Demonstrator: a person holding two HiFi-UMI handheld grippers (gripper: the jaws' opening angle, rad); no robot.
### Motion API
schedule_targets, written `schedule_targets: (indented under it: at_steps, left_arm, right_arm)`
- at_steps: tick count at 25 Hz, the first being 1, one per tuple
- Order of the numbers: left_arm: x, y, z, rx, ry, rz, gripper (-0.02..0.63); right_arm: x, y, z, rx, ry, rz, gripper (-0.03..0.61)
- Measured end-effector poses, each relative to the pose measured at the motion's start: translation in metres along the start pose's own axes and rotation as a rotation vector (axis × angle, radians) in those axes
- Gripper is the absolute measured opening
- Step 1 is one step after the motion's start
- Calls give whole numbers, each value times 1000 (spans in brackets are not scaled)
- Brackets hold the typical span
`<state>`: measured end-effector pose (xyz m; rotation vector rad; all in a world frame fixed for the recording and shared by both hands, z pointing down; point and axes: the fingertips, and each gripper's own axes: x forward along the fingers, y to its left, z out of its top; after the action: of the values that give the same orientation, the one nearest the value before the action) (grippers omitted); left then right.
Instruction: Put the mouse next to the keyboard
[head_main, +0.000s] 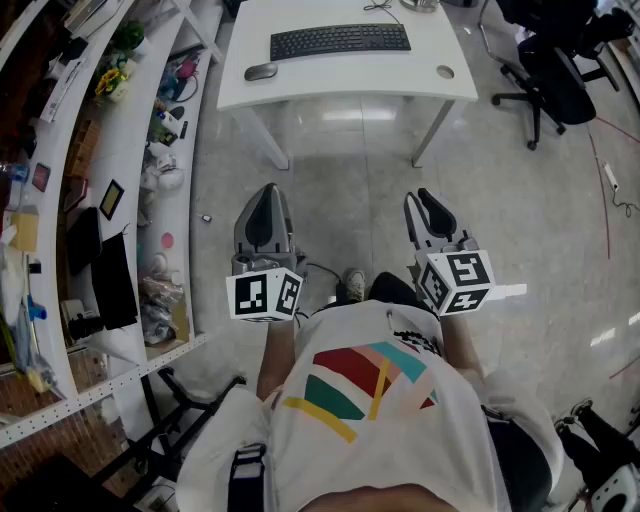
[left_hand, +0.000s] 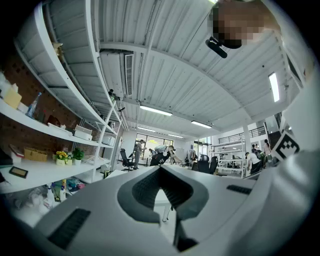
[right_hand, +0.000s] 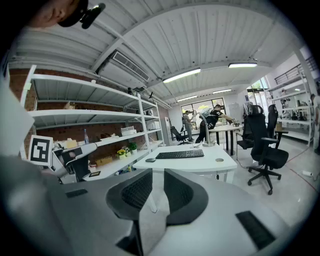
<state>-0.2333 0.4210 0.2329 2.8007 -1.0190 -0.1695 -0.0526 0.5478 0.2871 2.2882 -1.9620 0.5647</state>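
Note:
The grey mouse lies at the front left of the white desk, just left of the black keyboard and a small gap from it. Both grippers hang over the floor close to my body, well short of the desk. My left gripper is shut with nothing in it; its pads meet at the tips in the left gripper view. A narrow gap shows between the pads of my right gripper, and it holds nothing. The right gripper view looks toward the keyboard and mouse.
Cluttered white shelves run along the left wall. A black office chair stands to the right of the desk. The shiny tiled floor lies between me and the desk. Other desks and people are far off across the room.

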Motion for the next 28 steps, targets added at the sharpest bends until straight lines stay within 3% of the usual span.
schedule_targets:
  at_steps: [4,9,13,18,23,28]
  left_arm:
    - [11,32,-14,-8,12,11,43]
    - [24,39,-28,-31,49,23,43]
    - [64,49,-17,-142,4,1,43]
    - [133,46,1,21,-26,-39,43]
    - [214,52,23,38,-71,-20,43]
    - [275,51,25,83,-60,-23,43]
  right_arm:
    - [22,20,-6,-35,-15,-8,17]
    - [30,4,-13,-20,37,-33,12]
    - [61,-11,-6,61,54,-25,12]
    - [117,-41,24,83,16,12,12]
    - [183,-94,92,40,-68,37,12]
    - [234,-125,90,110,6,103,12]
